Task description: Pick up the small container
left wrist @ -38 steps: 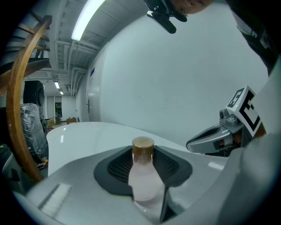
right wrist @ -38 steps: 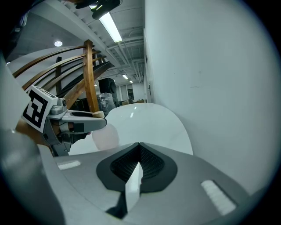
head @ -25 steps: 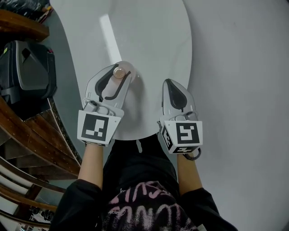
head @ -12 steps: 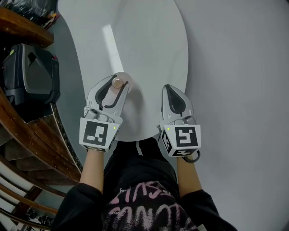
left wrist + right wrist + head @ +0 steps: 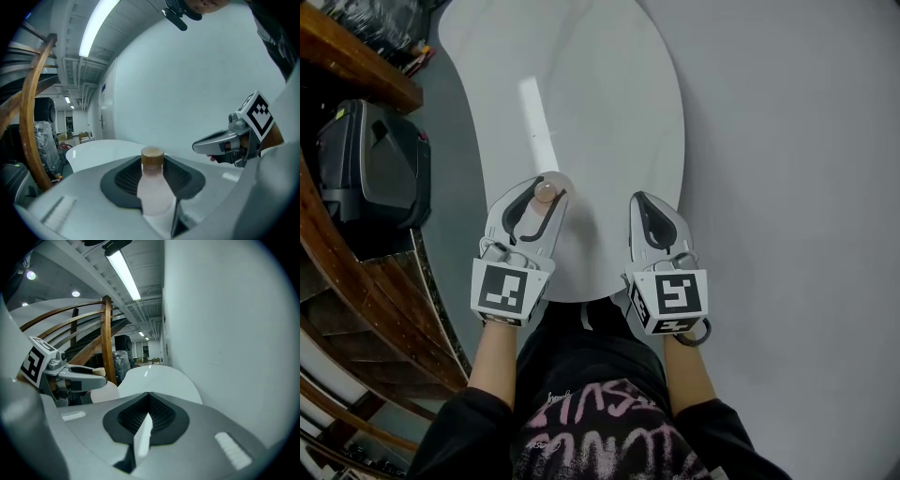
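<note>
Currently, the left gripper (image 5: 539,200) is clamped on the small bottle (image 5: 546,192), and the right gripper (image 5: 649,208) is shut with nothing between its jaws.

At far left, a black case (image 5: 375,173) and a curved wooden railing (image 5: 366,309) stand off the table (image 5: 600,103), so allow little sideways room there. The left gripper view shows both pads pressed on the bottle's pale body below the tan cap (image 5: 152,157). Whether the base is clear of the tabletop cannot be told. Hold the bottle upright and raise it straight up, because a slim, smooth body may slip if tilted. Open tabletop lies ahead. Leave the right gripper parked near the table's front edge. A white wall (image 5: 225,333) borders the right side.
</note>
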Demonstrator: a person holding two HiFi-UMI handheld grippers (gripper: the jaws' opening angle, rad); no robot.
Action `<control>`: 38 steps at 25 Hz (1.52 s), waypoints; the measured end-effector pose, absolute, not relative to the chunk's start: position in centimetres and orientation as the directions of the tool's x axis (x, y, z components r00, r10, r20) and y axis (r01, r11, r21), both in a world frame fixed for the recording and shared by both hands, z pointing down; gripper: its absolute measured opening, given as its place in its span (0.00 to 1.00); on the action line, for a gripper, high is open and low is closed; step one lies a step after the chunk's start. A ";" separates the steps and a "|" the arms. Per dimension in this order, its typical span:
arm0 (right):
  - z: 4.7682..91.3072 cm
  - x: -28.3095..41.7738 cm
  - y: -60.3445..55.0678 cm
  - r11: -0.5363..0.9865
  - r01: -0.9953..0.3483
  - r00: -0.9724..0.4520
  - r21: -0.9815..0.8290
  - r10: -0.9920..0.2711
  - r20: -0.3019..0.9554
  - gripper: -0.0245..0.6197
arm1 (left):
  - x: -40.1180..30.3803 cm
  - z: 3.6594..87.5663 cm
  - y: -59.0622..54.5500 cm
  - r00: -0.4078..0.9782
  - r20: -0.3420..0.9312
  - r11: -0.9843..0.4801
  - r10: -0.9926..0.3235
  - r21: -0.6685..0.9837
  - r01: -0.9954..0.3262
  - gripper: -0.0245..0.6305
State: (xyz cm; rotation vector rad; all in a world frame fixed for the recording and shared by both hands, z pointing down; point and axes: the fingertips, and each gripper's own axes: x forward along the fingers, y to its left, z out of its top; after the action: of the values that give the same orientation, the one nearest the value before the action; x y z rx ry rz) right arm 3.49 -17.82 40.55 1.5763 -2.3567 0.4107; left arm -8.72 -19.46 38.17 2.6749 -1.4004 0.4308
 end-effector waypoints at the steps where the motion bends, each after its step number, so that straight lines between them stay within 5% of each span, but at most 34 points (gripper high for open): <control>1: 40.3 3.5 -17.8 0.367 -0.927 -0.368 -0.079 -0.850 0.377 0.05 | -8.8 37.9 -19.3 0.538 0.286 -0.574 -0.793 -0.053 -0.817 0.25; 38: 32.8 3.6 -14.2 0.402 -0.915 -0.400 -0.038 -0.886 0.234 0.05 | -9.5 30.8 -14.4 0.502 0.192 -0.527 -0.843 -0.110 -0.843 0.25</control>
State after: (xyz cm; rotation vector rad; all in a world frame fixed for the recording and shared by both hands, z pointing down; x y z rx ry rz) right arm 3.58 -14.18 32.85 1.6095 -2.4783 0.2391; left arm -9.49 -14.41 30.84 2.7246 -1.5288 0.3500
